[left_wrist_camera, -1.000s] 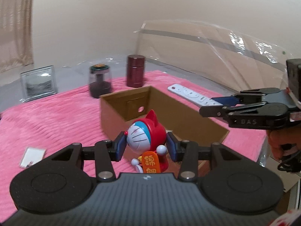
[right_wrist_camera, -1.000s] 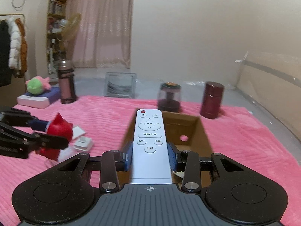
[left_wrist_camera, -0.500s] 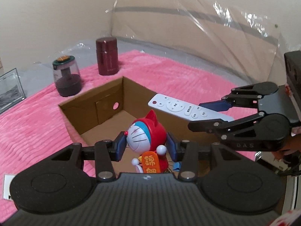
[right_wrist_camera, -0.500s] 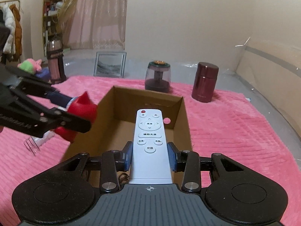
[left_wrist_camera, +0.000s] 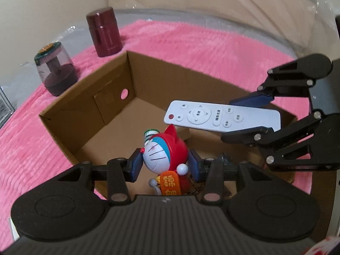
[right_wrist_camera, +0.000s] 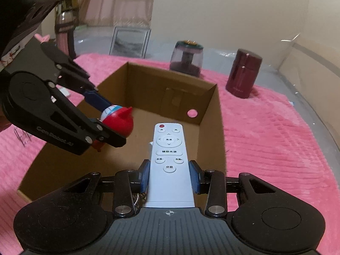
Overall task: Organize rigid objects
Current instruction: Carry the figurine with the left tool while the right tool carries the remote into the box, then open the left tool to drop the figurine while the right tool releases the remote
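My left gripper [left_wrist_camera: 164, 164] is shut on a red and blue cat figurine [left_wrist_camera: 165, 155] and holds it inside the open cardboard box [left_wrist_camera: 70, 110]. My right gripper [right_wrist_camera: 169, 175] is shut on a white remote control [right_wrist_camera: 169, 159] and holds it over the same box [right_wrist_camera: 210, 106]. The remote [left_wrist_camera: 221, 116] and the right gripper [left_wrist_camera: 250, 114] show at the right in the left wrist view. The figurine [right_wrist_camera: 119, 121] and the left gripper [right_wrist_camera: 99, 114] show at the left in the right wrist view. A small green-capped item [left_wrist_camera: 150, 133] lies in the box behind the figurine.
The box sits on a pink blanket [right_wrist_camera: 276, 138]. Behind it stand a dark red canister [right_wrist_camera: 243, 74] and a clear jar with a green lid [right_wrist_camera: 187, 57]. A picture frame [right_wrist_camera: 129, 41] leans further back. A plastic-covered wall [left_wrist_camera: 233, 17] borders the far side.
Both grippers moved forward and down over the box. The figurine now hangs inside it and the remote is above its floor. The box looms larger in both views.
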Available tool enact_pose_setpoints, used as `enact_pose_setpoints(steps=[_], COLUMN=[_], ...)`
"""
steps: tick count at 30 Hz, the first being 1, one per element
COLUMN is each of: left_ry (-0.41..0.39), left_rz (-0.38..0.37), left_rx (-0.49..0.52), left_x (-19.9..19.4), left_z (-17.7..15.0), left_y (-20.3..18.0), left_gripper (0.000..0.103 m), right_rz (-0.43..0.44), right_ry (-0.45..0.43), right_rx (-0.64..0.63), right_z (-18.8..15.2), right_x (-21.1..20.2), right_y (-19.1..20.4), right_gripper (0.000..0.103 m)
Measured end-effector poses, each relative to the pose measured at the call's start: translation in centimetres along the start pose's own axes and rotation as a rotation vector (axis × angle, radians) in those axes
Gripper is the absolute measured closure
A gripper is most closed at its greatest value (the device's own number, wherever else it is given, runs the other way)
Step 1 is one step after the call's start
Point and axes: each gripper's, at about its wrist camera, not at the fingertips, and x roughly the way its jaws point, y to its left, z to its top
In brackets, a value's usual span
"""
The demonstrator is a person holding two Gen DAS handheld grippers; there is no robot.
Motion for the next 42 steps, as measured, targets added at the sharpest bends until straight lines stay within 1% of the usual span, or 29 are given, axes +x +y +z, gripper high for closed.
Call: enact_pose_setpoints(steps=[5, 13, 23, 27, 30, 33, 38, 42], left_ry=[0.063, 0.144, 0.251, 0.279, 0.293, 0.308, 0.334, 0.359], left_rz=[0.003, -0.003, -0.019, -0.019, -0.017, -0.01, 0.008, 0.001], left_rx=[0.035, 0.082, 0.138, 0.148, 0.142, 0.159, 0.185, 0.197], left_x=[1.8, 3.6, 5.6, 6.0, 6.3, 6.6, 7.0, 7.6], left_z=[0.1, 0.4, 0.3, 0.2, 0.3, 0.5, 0.5, 0.6], left_y=[0.0, -0.1, -0.2, -0.4, -0.3, -0.5, -0.7, -0.8], left_gripper=[0.063, 0.063, 0.063, 0.063, 0.063, 0.063, 0.063, 0.063], right_rz=[0.046, 0.105, 0.166, 0.197, 0.211, 0.232, 0.225, 0.226], right_ry=[0.063, 0.147, 0.211, 0.226, 0.227, 0.223, 0.238, 0.242], right_rx=[-0.043, -0.125, -0.159, -0.165, -0.173, -0.183, -0.203, -0.201], right_z=[0.2, 0.5, 0.4, 0.3, 0.2, 0.1, 0.1, 0.1], right_x=[1.9, 3.7, 4.8, 5.3, 5.5, 5.6, 5.9, 6.2], right_y=[-0.3, -0.4, -0.4, -0.4, -0.4, -0.5, -0.3, -0.3], right_gripper=[0.068, 0.068, 0.068, 0.068, 0.068, 0.068, 0.068, 0.068])
